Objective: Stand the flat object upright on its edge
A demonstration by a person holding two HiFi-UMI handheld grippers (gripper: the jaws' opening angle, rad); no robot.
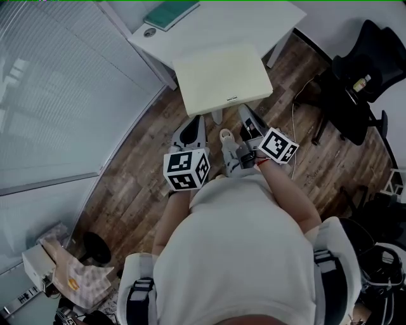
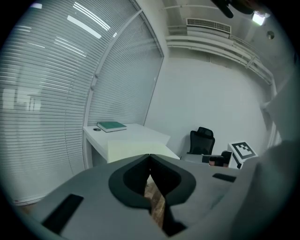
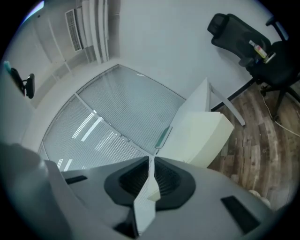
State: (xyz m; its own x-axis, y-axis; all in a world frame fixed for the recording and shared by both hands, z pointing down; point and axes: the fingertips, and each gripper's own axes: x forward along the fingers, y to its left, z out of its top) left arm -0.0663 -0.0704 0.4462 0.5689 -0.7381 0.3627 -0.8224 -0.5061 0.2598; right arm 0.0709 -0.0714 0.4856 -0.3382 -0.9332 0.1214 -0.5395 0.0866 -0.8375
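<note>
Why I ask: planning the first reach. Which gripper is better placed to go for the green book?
Left, probably: the green book lies toward the left end of the white desk, nearer the left gripper, whose view faces it level. The right gripper is rolled. Both are shut, empty.

white bench: green book at far left corner, small round disc just beside it at the left edge | cream bench: against white bench's near edge, small dark tag at its near edge | floor: wood planks
</note>
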